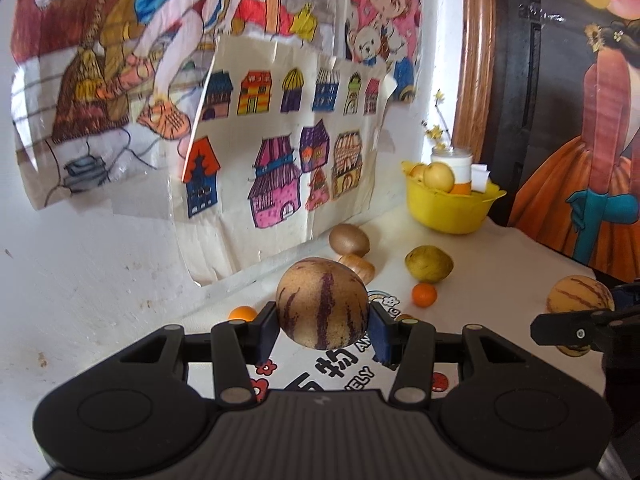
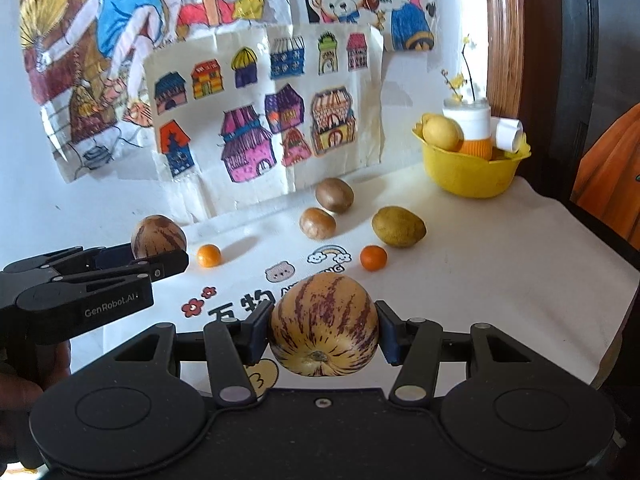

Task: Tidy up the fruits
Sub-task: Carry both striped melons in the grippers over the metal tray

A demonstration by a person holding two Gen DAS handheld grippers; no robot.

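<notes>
We hold a striped melon point(image 1: 322, 304) in the left tongs point(image 1: 323, 326) and another point(image 2: 323, 326) in the right tongs point(image 2: 323, 332), both clamped; beyond them five fruits point(image 2: 398, 227) remain on the desk point(image 2: 500, 248), the yellow bowl point(image 2: 468, 174) farther off.

A white wall point(image 2: 100, 208) rises behind the tabletop, hung with children's coloured drawings: a sheet of little houses point(image 2: 264, 120) in front, a larger figure drawing point(image 1: 100, 60) above it. The tabletop is covered by a white cloth point(image 2: 480, 260) printed with cartoons and lettering. A wooden frame point(image 1: 474, 60) stands at the far right corner, beside a dark painted panel point(image 1: 580, 140). Daylight is bright, casting soft shadows
</notes>
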